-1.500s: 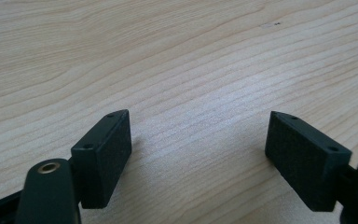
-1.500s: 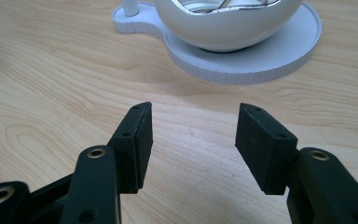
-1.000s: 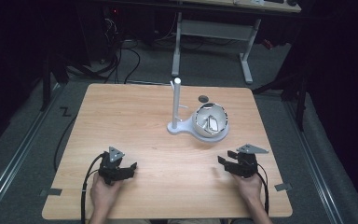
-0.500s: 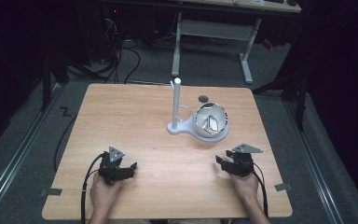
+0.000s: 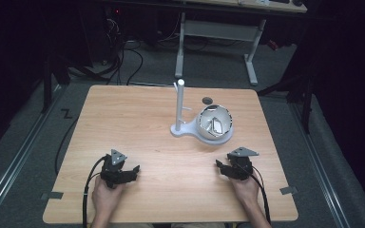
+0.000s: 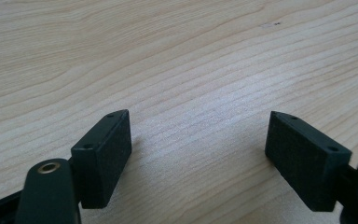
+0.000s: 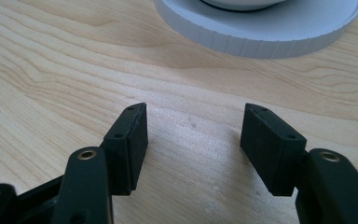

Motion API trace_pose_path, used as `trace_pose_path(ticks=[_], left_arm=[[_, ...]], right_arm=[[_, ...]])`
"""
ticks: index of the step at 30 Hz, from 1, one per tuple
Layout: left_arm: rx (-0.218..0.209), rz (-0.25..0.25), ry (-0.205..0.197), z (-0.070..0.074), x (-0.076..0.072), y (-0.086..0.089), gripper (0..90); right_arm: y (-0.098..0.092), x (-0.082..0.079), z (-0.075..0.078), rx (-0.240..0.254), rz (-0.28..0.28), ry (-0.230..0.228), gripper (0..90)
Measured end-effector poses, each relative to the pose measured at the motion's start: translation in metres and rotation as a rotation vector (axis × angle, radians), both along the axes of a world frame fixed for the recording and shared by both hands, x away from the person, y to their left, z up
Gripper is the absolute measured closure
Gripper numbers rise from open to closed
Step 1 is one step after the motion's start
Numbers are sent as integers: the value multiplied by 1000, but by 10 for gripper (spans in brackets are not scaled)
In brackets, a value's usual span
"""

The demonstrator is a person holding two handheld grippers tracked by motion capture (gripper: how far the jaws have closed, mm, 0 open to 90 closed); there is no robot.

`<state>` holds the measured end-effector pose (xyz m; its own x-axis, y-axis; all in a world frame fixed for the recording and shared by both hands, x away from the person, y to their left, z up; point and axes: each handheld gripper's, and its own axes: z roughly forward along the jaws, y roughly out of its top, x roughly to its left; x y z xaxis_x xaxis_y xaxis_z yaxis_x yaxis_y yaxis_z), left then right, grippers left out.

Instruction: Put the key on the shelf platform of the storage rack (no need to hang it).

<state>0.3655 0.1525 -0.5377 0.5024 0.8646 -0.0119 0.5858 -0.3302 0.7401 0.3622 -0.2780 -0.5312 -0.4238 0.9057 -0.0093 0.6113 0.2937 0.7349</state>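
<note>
High view: left gripper (image 5: 132, 171) rests on the bench (image 5: 138, 118), jaws apart. Right gripper (image 5: 221, 166), empty, has just been opening near the white stand (image 5: 180, 111).

Two black handheld grippers: left gripper (image 5: 134, 171) and right gripper (image 5: 219, 166), each topped by a grey three-cornered plate, trailing a black cable. Square matte pads (image 7: 130, 144) with small screw holes, brass rivets behind.

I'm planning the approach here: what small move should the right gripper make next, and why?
Probably ease the right gripper forward toward the white stand with an upright post and round base, where a white bowl-shaped cup rests. Its jaws have just been opening, nothing lies between them, and the base rim sits just ahead in the right gripper view.
</note>
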Motion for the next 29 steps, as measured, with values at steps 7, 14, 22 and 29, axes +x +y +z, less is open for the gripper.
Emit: trace_pose_path(ticks=[7, 14, 22, 29], left_arm=[[-1, 1, -1, 0, 0, 0, 230], [-3, -1, 1, 0, 0, 0, 230], [-1, -1, 1, 0, 0, 0, 229], [-2, -1, 1, 0, 0, 0, 230]], right_arm=[[2, 0, 0, -13, 2, 5, 399], [2, -1, 0, -13, 0, 6, 394], [3, -2, 0, -16, -13, 6, 380], [3, -2, 0, -16, -12, 7, 377]])
